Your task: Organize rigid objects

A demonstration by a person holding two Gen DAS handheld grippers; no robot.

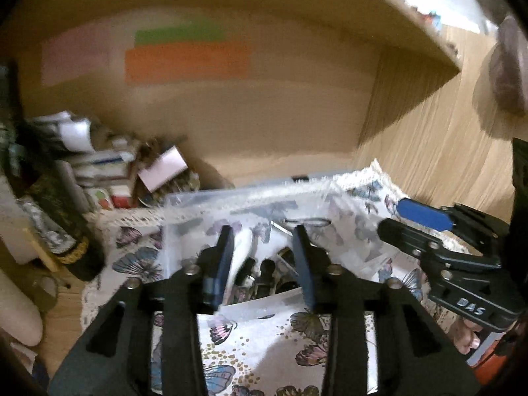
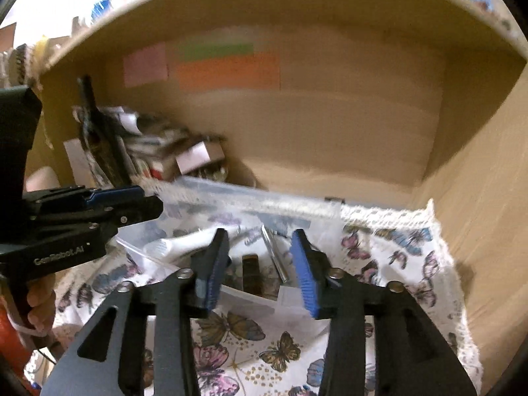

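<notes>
A clear plastic box [image 1: 198, 198] sits on a butterfly-print cloth [image 1: 264, 346] inside a wooden shelf bay. It holds a white tube [image 1: 242, 250], dark small items [image 1: 267, 274] and a metal stick [image 2: 275, 254]. My left gripper [image 1: 262, 257] is open over the box's near edge, empty. My right gripper [image 2: 260, 257] is open over the same box [image 2: 231, 194], empty. Each gripper shows in the other's view: the right one [image 1: 419, 221] at right, the left one [image 2: 132, 201] at left. The white tube [image 2: 184, 242] lies left in the box.
A pile of small boxes, papers and a dark bottle [image 1: 66, 204] crowds the back left corner [image 2: 165, 155]. Orange, green and pink notes [image 1: 188, 61] stick on the back wall. The wooden side wall [image 2: 478, 214] stands close at right.
</notes>
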